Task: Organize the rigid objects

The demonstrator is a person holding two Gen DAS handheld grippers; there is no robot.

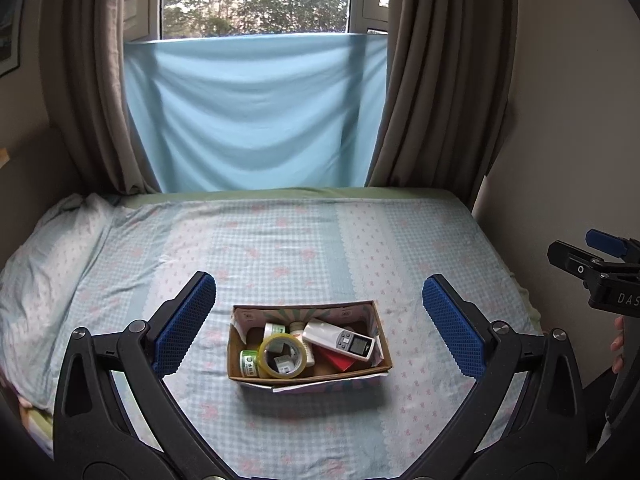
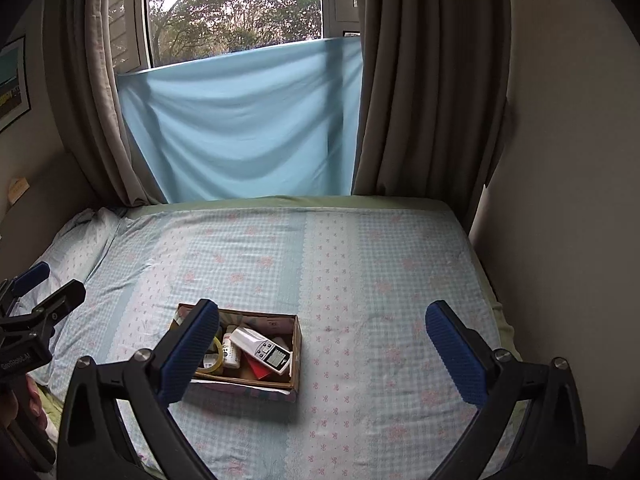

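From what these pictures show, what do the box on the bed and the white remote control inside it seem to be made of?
The box seems to be cardboard: matte brown inner walls, with printed paper outside that peels at the front edge. The white remote control looks like hard plastic with a smooth, slightly glossy shell and a grey display window; its exact finish is hard to judge.

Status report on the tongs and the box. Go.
Left tongs open, empty. Right tongs open, empty. Cardboard box on bed, holding remote, tape roll. Nothing blocking.

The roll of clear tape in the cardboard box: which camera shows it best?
The left wrist view. There the roll of clear tape shows whole, leaning on the small jars in the cardboard box. In the right wrist view, the right gripper covers most of the roll with one finger.
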